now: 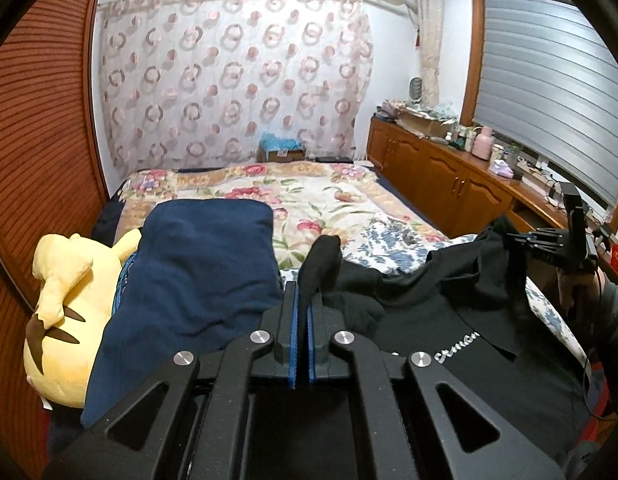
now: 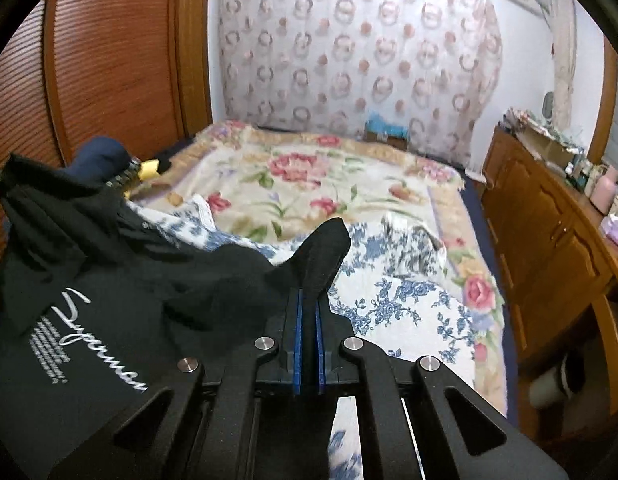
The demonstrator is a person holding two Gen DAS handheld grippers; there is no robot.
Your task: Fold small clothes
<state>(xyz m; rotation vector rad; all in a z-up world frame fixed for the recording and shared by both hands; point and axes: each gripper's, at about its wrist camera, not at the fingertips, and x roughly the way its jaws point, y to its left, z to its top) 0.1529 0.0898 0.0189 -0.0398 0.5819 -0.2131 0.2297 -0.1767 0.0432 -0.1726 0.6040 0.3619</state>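
The left gripper [image 1: 302, 300] and right gripper [image 2: 309, 300] each clench a corner of the black garment [image 1: 441, 300] stretched between them above the bed [image 1: 309, 196].

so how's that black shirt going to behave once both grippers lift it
Probably floppy: the black shirt already sags and creases between the left gripper and right gripper. Likely light, since small pinched corners hold it. It may drag across the blue floral sheet.
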